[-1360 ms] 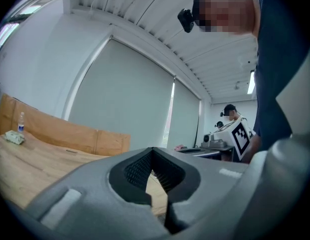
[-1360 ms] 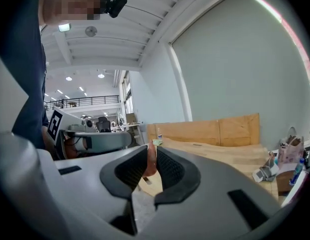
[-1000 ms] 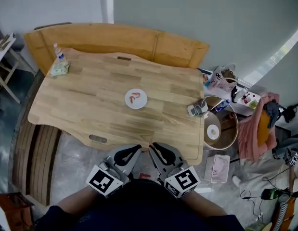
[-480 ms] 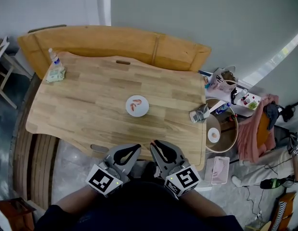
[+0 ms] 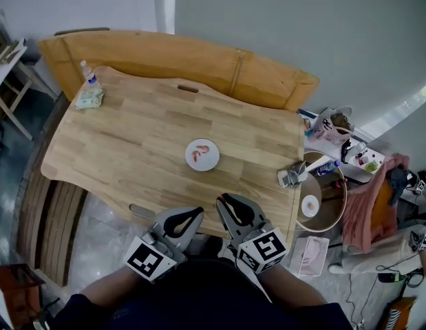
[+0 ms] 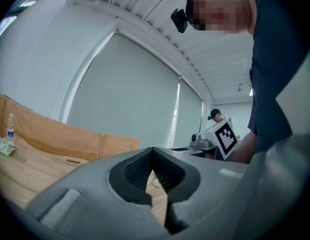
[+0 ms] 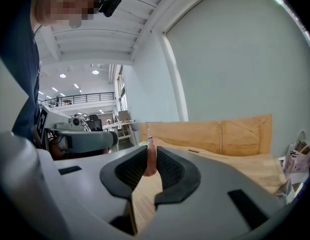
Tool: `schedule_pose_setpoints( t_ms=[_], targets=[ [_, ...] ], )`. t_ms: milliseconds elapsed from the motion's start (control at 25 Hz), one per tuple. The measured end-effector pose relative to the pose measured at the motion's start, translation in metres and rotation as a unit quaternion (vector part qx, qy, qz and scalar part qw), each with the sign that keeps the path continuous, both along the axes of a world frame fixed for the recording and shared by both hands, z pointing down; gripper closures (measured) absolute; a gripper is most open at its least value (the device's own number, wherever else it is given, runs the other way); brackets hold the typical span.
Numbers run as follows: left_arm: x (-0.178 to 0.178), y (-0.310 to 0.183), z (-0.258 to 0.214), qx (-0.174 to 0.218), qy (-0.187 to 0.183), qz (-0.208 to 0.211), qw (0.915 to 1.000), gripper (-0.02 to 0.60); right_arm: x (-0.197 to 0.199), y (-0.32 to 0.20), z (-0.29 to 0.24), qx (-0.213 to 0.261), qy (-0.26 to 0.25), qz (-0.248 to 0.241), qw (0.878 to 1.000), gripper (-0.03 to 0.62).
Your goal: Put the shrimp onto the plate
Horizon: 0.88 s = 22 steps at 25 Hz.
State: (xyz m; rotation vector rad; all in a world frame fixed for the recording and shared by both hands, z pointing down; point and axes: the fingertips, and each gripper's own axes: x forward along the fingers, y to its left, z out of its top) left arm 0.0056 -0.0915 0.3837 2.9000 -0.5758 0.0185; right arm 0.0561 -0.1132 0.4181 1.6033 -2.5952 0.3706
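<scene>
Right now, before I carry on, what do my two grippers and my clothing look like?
The left gripper and right gripper both have light grey curved shells lined with black ribbed pads. Each carries a white cube printed with black square markers: left cube, right cube. The person wears a dark navy top.

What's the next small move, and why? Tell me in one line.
Probably carry the right hand-held gripper forward over the light wooden table to the round white plate. Its jaws pinch a small pink shrimp, yet it hangs at the table's near edge, well short of the plate.
</scene>
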Motion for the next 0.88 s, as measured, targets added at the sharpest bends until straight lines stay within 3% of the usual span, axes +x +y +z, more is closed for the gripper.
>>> schedule_pose_setpoints(
  t_ms=[280, 880],
  targets=[
    [0.002, -0.016, 0.001, -0.001, -0.003, -0.024, 0.9997, 0.577, 0.018, -0.033, 0.033, -0.030, 0.012, -0.006, 0.999, 0.530],
    [-0.012, -0.055, 0.011, -0.019, -0.018, -0.077, 0.9967, 0.577, 0.030, -0.145, 0.176, -0.150, 0.086, -0.023, 0.985, 0.530]
  ],
)
